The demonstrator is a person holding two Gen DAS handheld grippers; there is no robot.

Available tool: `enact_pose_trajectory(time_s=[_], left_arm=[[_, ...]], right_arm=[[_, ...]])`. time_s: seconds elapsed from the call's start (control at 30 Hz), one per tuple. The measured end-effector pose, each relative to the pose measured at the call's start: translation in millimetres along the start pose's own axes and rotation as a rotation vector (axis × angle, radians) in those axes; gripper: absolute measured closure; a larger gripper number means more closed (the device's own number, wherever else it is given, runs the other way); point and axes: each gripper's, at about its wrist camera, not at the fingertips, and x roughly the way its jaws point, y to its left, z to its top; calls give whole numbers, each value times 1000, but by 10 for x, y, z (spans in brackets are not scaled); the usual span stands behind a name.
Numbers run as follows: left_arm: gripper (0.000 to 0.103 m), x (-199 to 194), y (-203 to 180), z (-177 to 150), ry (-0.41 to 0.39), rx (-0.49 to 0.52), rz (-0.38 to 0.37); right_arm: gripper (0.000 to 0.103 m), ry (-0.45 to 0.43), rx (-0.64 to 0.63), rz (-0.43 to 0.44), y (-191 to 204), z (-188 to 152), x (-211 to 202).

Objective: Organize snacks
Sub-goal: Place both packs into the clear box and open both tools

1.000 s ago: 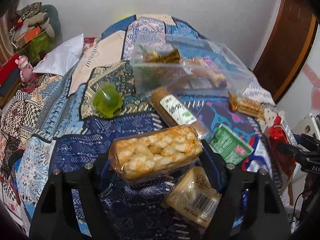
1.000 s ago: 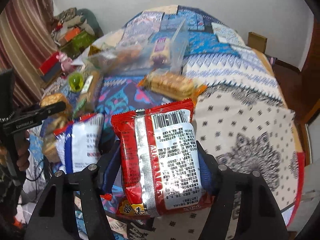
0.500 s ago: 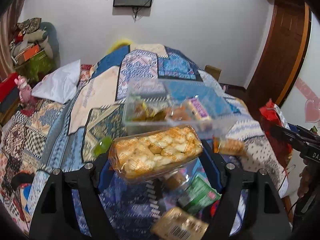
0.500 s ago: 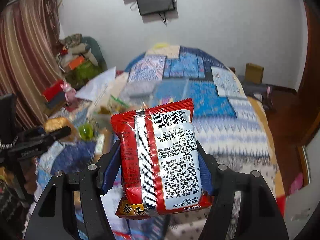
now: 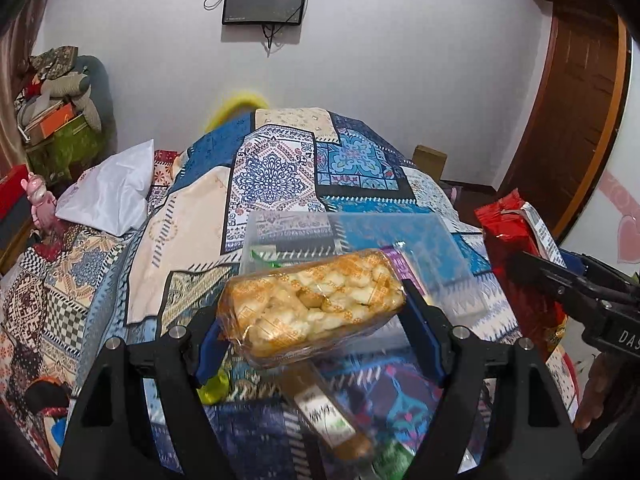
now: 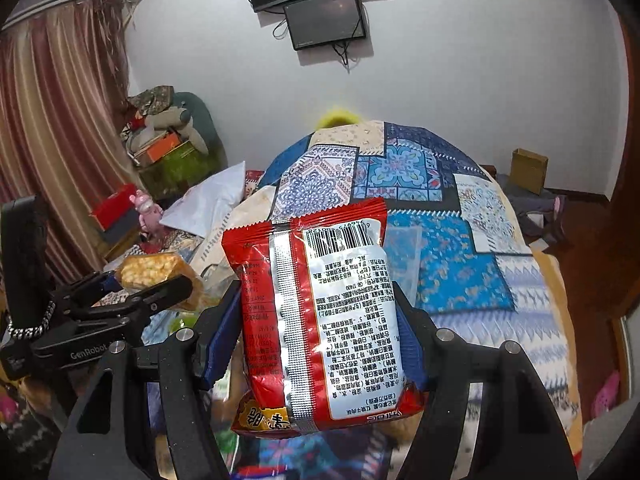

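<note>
My left gripper (image 5: 316, 316) is shut on a clear pack of golden biscuits (image 5: 312, 304) and holds it up above the bed. Behind it a clear plastic box (image 5: 352, 236) with snacks inside stands on the quilt. My right gripper (image 6: 316, 320) is shut on a red noodle packet (image 6: 320, 320), back side facing me, held high. The red packet also shows at the right of the left wrist view (image 5: 516, 248). The biscuit pack shows at the left of the right wrist view (image 6: 154, 270). A long brown snack pack (image 5: 324, 416) lies blurred below the left gripper.
A patchwork quilt (image 5: 280, 168) covers the bed. A white pillow (image 5: 112, 188) lies at its left. A green round object (image 5: 214, 388) sits by the left finger. Clutter and a curtain (image 6: 48, 140) stand at the left, a wooden door (image 5: 576, 120) at the right.
Both grippers have risen and tilted up with their packs. The bed and the snacks on it have dropped lower in both views; the wall screens have come into sight.
</note>
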Motion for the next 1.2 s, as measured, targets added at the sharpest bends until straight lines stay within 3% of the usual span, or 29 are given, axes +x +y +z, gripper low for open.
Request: enact_pose_trajectory(time_s=[0.57,0.7,0.9,1.07,1.2], left_arm=[[26,985,121,96,107,-39,17],[18,1044,150,70,145,-70,-19],[17,801,120,72,98,-22,-4],[12,397,119,38,23,62,60],[8,124,265,-92,6,62,94]], right_arm=[[37,122,47,-9,-181,102,990],[35,166,37,-21,-189,73,1078],[33,166,-8,-3,-132,12,905],[33,133,-32,-8,-117,-18,640],[30,125,-67,-27,-121,-88,427]])
